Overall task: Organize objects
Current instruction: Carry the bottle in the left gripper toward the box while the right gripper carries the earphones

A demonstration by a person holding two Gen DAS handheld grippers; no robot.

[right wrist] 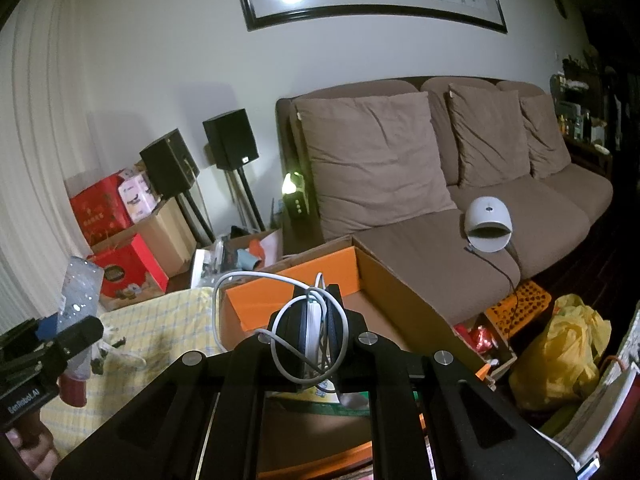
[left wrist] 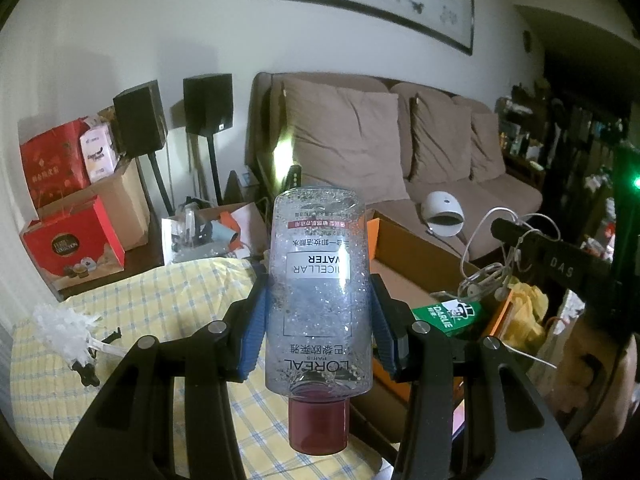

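Between the blue pads of the left claw (left wrist: 318, 316), a clear micellar water bottle (left wrist: 318, 300) sits pinched, cap toward the camera

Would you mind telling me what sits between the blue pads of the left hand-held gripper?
A clear bottle with a dark red cap pointing toward the camera, clamped between the pads; the left wrist view shows it.

Quick count: one micellar water bottle (left wrist: 318, 292) between the left fingers, one white cable (right wrist: 310, 320) pinched between the right ones. Beyond the fingertips: two black speakers (right wrist: 230, 144), three sofa cushions (right wrist: 372, 160), one orange-lined box (right wrist: 292, 284).
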